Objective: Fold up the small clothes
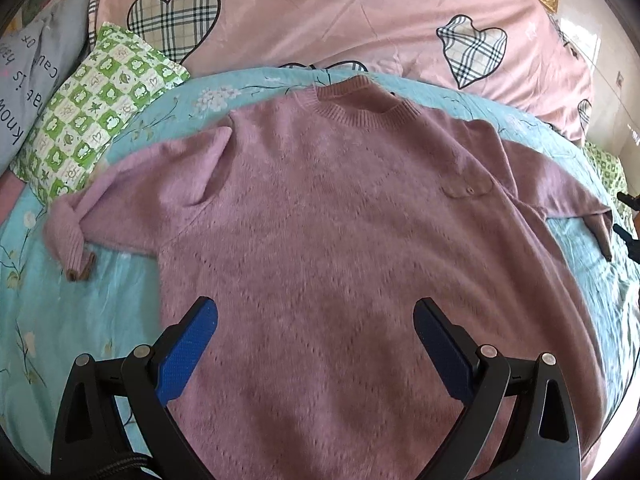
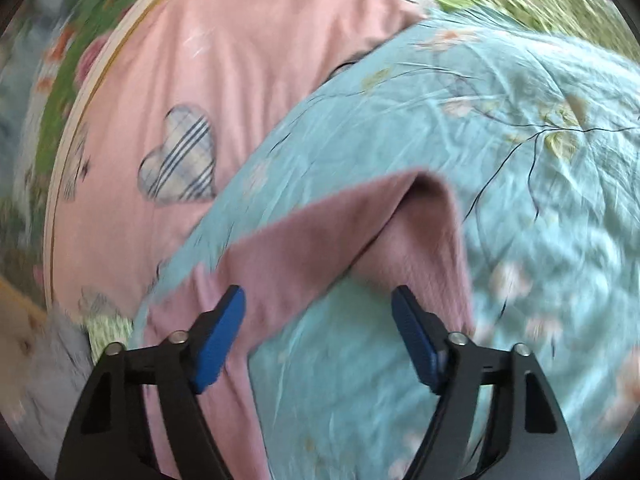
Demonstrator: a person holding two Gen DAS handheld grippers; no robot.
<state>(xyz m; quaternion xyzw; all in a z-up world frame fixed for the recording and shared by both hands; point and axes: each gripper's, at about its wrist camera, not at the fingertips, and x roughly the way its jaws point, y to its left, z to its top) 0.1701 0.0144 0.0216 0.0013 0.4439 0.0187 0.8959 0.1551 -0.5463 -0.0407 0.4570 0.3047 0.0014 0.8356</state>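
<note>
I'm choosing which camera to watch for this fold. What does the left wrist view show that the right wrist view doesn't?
Only the left wrist view: the whole sweater spread flat, its ribbed collar, the left sleeve, a green checked pillow, and the open left gripper.
Only the right wrist view: a blurred close-up of the bent right sleeve under the open right gripper.
Both: the teal floral sheet and pink heart-print quilt.

Fuzzy knit sweater [image 1: 320, 208] on smooth cotton sheet [image 1: 52, 312].

Sweater [image 1: 320, 220] on the sheet [image 1: 80, 300].
We see a quilt [image 1: 340, 16] behind its collar at upper frame, a pillow [image 1: 96, 108] at upper left beside one sleeve [image 1: 132, 196].
</note>
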